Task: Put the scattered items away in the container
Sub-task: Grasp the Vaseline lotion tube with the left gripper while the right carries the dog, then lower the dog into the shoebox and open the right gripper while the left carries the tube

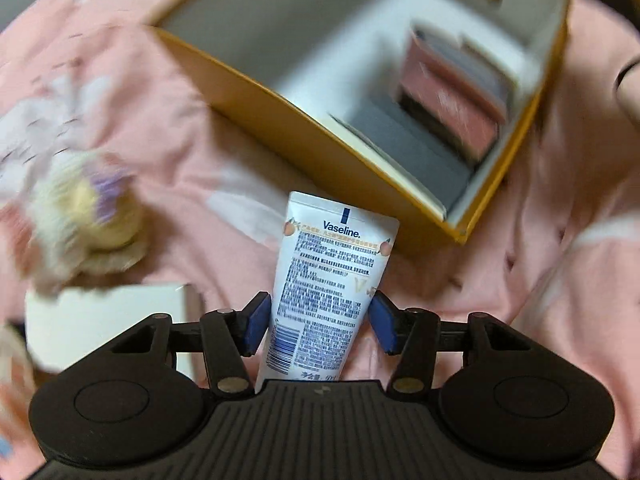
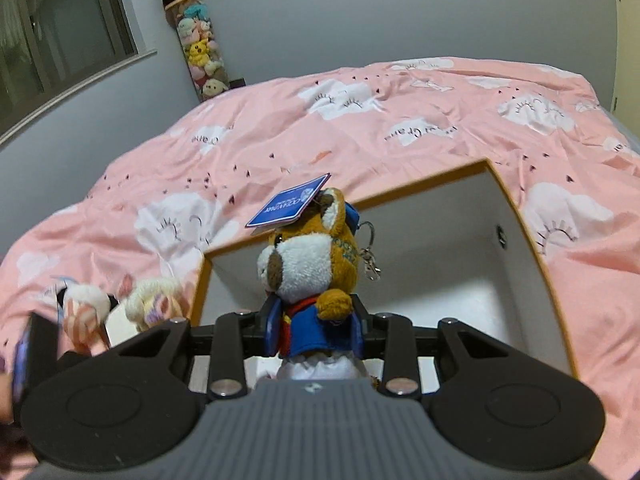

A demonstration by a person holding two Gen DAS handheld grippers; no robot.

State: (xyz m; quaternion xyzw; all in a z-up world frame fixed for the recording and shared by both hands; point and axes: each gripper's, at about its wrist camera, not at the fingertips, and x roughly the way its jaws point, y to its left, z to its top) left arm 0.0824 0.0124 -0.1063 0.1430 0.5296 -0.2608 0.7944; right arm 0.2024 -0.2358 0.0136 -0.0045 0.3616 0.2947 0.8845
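Both grippers are carrying items by the yellow box [image 1: 256, 92] on the pink bed cover [image 1: 168, 120].

The left gripper [image 1: 318, 326] is pinching a Vaseline tube [image 1: 332, 280] beside the box's near corner; the right gripper [image 2: 316, 330] is pinching a plush fox keychain [image 2: 310, 264] above the box's open inside.

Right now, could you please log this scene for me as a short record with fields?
surface: pink bedspread
container: open yellow box, white inside
left gripper: straddles the Vaseline tube; grip cannot be told
right gripper: shut on plush fox keychain, held over the box
still loose: cream plush, white box
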